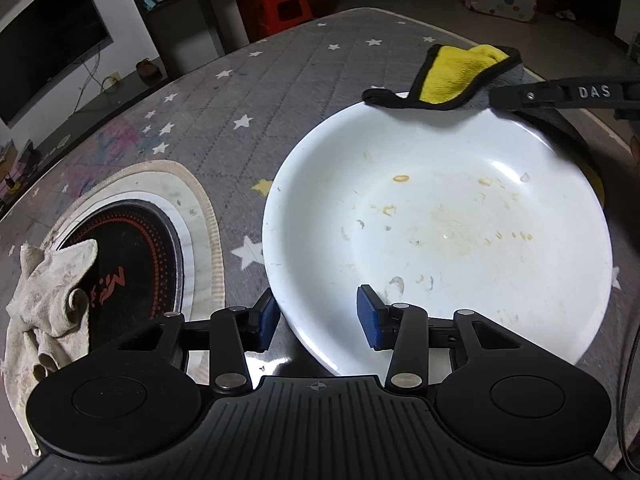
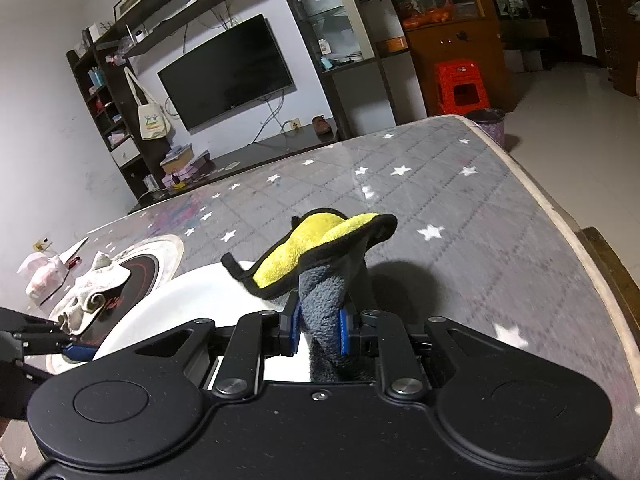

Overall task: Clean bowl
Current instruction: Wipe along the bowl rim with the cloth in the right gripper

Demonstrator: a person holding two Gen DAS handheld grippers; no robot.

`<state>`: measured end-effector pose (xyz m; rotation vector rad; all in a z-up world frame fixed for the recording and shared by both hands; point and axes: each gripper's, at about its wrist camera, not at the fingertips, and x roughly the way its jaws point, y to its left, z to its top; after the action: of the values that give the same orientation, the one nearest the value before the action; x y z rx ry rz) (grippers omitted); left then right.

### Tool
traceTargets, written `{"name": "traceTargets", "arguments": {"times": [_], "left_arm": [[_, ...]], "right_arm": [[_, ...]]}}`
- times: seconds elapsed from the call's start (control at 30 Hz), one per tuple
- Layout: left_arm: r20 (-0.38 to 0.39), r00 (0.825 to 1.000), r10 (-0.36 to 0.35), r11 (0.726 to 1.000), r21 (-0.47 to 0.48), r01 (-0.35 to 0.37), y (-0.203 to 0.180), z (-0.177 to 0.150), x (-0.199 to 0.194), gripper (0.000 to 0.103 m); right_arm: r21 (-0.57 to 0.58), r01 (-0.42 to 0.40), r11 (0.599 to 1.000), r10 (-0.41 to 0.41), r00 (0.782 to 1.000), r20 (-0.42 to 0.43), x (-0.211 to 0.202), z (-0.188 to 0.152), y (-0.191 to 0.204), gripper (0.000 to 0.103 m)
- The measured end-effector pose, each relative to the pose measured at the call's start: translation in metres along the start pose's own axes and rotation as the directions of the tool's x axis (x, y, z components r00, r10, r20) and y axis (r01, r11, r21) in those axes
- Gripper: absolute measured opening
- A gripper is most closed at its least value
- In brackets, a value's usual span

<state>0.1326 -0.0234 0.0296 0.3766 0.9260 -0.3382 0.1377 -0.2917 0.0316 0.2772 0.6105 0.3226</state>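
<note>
Right gripper [image 2: 318, 330] clamps the yellow-and-grey microfibre cloth [image 2: 320, 252] over the far rim, upper right; left gripper [image 1: 316, 320], jaws parted, straddles the stained white ceramic bowl [image 1: 440, 216]'s near edge.

We count one white shallow ceramic bowl [image 1: 436, 236], one yellow-and-grey microfibre cloth [image 1: 452, 76], one crumpled beige rag [image 1: 48, 304] at nine o'clock, and one round black induction hob [image 1: 136, 280].
</note>
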Motion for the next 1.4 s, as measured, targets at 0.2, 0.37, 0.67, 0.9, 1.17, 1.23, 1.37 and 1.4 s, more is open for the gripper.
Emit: {"name": "traceTargets", "arguments": {"times": [0.2, 0.37, 0.67, 0.9, 1.17, 1.23, 1.37, 1.4], "left_arm": [[0.008, 0.998, -0.061, 0.998, 0.012, 0.061, 0.001, -0.015, -0.013, 0.045], [0.014, 0.993, -0.115, 0.993, 0.025, 0.114, 0.001, -0.026, -0.025, 0.046], [0.001, 0.996, -0.087, 0.996, 0.022, 0.087, -0.001, -0.020, -0.018, 0.046], [-0.002, 0.998, -0.063, 0.996, 0.056, 0.063, -0.002, -0.012, -0.011, 0.046], [-0.004, 0.999, -0.048, 0.992, 0.117, 0.049, -0.001, 0.006, 0.004, 0.046], [-0.002, 0.999, -0.044, 0.990, 0.136, 0.044, -0.002, 0.011, 0.008, 0.046], [0.002, 0.999, -0.044, 0.985, 0.168, 0.043, -0.003, 0.018, 0.014, 0.046], [0.002, 0.999, -0.044, 0.984, 0.174, 0.043, -0.003, 0.020, 0.015, 0.046]], "right_arm": [[0.012, -0.002, 1.000, 0.002, 1.000, 0.008, -0.024, -0.019, -0.002, 0.020], [0.031, -0.014, 0.999, 0.014, 1.000, 0.012, -0.043, -0.034, -0.002, 0.020], [0.046, -0.011, 0.999, 0.010, 1.000, 0.027, -0.029, -0.025, -0.007, 0.020], [0.058, -0.009, 0.998, 0.007, 0.999, 0.038, -0.018, -0.017, -0.012, 0.020], [0.069, -0.005, 0.998, 0.002, 0.999, 0.050, -0.011, -0.013, -0.015, 0.020], [0.068, -0.001, 0.998, -0.002, 0.999, 0.052, -0.023, -0.021, -0.014, 0.020], [0.061, 0.005, 0.998, -0.008, 0.999, 0.052, -0.016, -0.016, -0.016, 0.020], [0.059, 0.006, 0.998, -0.009, 0.999, 0.051, -0.015, -0.014, -0.017, 0.020]]}}
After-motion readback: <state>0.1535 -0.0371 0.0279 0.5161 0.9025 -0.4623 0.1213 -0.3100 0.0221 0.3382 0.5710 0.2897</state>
